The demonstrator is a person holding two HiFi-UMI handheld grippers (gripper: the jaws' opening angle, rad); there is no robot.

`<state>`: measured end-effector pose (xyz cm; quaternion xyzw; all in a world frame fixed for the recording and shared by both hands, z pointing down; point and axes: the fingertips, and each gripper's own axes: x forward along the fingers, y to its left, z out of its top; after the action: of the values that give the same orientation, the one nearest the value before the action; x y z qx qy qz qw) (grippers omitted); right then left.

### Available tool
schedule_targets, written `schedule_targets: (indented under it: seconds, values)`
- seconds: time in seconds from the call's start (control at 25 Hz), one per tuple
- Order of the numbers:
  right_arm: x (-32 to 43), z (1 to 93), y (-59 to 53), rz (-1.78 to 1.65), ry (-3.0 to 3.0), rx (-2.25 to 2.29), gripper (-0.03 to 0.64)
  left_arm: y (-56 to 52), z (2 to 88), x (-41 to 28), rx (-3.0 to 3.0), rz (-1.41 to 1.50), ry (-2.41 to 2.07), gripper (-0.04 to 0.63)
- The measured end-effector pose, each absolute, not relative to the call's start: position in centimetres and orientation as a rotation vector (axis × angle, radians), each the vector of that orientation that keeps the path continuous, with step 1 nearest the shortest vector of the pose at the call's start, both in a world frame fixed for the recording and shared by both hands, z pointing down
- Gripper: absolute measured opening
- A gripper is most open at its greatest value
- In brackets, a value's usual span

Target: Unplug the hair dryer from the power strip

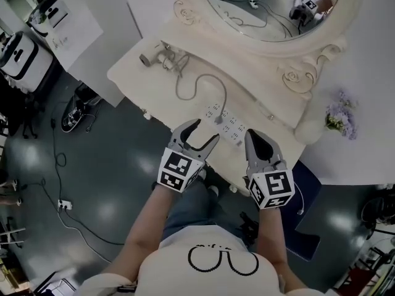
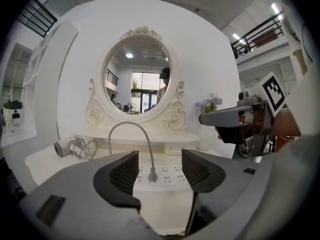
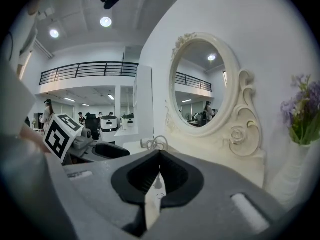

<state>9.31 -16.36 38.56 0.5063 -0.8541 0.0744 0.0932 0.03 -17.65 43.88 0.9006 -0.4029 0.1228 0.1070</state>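
Observation:
The hair dryer [image 1: 150, 59] lies at the far left of the cream vanity table [image 1: 133, 73], and its grey cord [image 1: 199, 79] loops to a plug [image 1: 220, 118] seated in the white power strip [image 1: 229, 126]. My left gripper [image 1: 206, 131] is open just short of the strip, nothing between its jaws. In the left gripper view the plug [image 2: 152, 176] and strip [image 2: 170, 175] show beyond the open left gripper [image 2: 160, 173], with the dryer [image 2: 62, 147] to the left. My right gripper [image 1: 252, 135] is shut and empty beside the strip; its view shows the right gripper [image 3: 159, 174] closed.
An oval mirror [image 1: 271, 5] in a carved frame stands at the back of the table. Purple flowers [image 1: 341, 113] sit at the right end. Below the table's front edge is dark floor with cables and a small floor socket [image 1: 65, 205]. White cabinets [image 1: 68, 23] stand at left.

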Motion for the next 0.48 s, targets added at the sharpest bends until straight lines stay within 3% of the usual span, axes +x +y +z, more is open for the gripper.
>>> schedule_targets:
  seconds: [0.48]
  values:
    - [7.1, 46.2, -21.5, 0.436, -2.458, 1.389, 0.003, -23.0, 54.2, 2.5, 2.592, 0.613, -1.015, 0.268]
